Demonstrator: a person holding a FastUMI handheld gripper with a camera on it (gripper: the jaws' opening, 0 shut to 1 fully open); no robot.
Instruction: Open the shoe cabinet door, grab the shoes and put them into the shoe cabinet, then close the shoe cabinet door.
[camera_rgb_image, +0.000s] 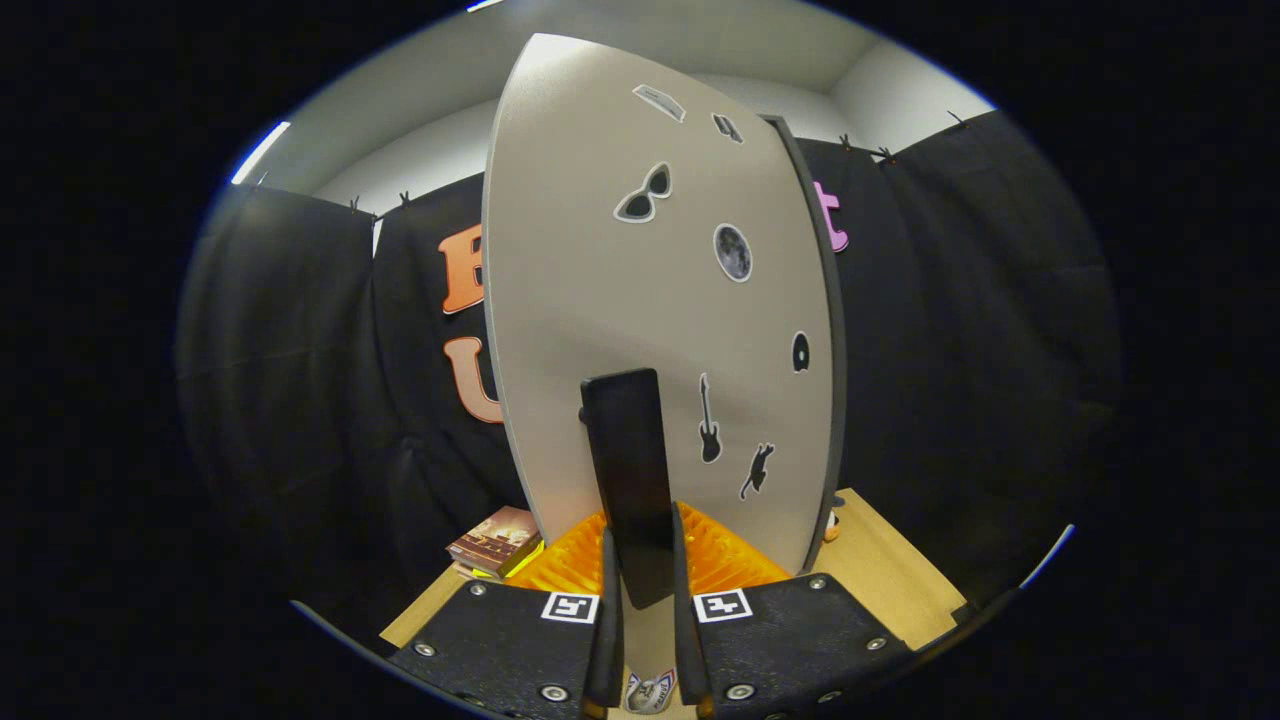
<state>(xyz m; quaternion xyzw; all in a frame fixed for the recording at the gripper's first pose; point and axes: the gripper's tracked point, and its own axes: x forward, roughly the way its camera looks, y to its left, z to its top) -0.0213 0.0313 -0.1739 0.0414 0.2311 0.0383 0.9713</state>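
Note:
A grey shoe cabinet door (600, 300) stands right in front of me, dotted with small stickers such as sunglasses, a moon and a guitar. A flat black handle (630, 470) sticks out from the door's face. My gripper (640, 570) is shut on that handle, one finger pressing each side of it near its lower end. The door's dark edge (830, 340) runs down its right side.
The cabinet stands on a light wooden tabletop (880, 580). A small stack of books (497, 540) lies on the table left of the door, close to the black cloth wall.

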